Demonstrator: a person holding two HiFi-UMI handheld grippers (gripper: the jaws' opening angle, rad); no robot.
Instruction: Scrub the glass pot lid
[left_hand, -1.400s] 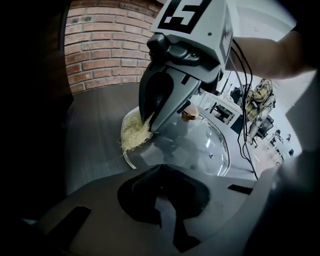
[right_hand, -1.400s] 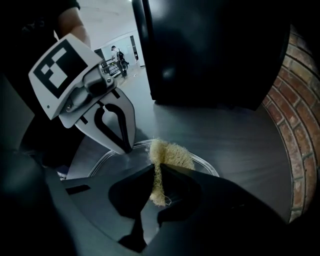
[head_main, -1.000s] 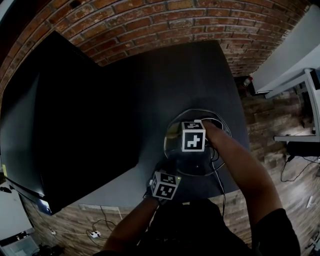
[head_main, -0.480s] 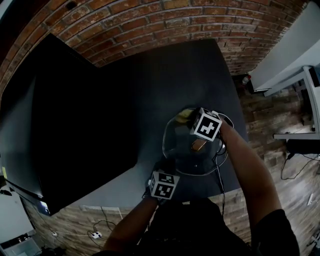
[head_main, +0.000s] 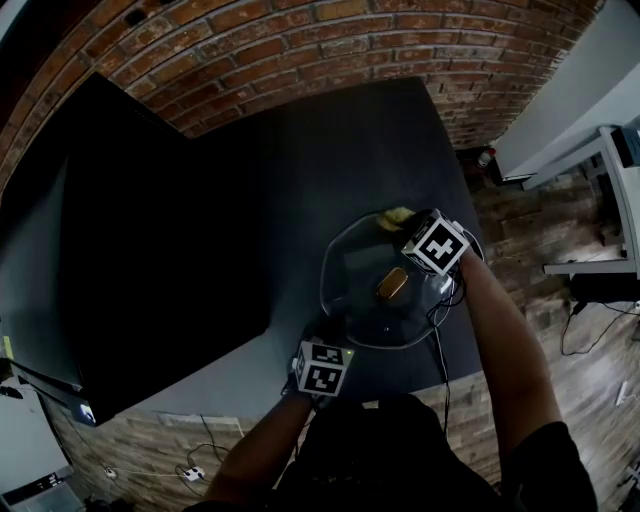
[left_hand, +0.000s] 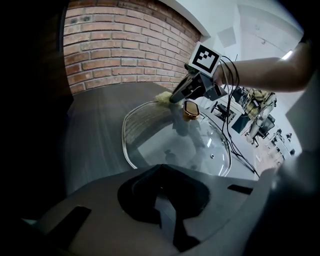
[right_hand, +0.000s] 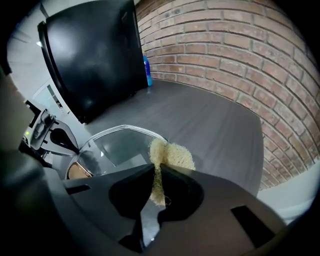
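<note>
The round glass pot lid (head_main: 360, 305) with a golden knob (head_main: 391, 284) lies on the dark table (head_main: 330, 150). My left gripper (head_main: 325, 332) is at the lid's near left rim, its jaws closed on the edge of the lid (left_hand: 165, 145). My right gripper (head_main: 410, 228) is at the lid's far rim, shut on a pale yellow fibrous scrubber (head_main: 397, 215). In the right gripper view the scrubber (right_hand: 173, 154) bulges out past the right gripper (right_hand: 156, 167) and rests on the lid's rim (right_hand: 125, 129). The left gripper view shows the right gripper (left_hand: 176, 96), the scrubber (left_hand: 162, 98) and the knob (left_hand: 190, 110).
A large black panel (head_main: 140, 250) covers the table's left half. A brick wall (head_main: 300, 40) runs behind. A blue bottle (right_hand: 146, 70) stands by the wall. Cables (head_main: 447, 300) trail from the right gripper over the table's right edge.
My right gripper swept with the scrubber from over the lid's middle to its far right rim, uncovering the golden knob. The left gripper held still on the near rim.
</note>
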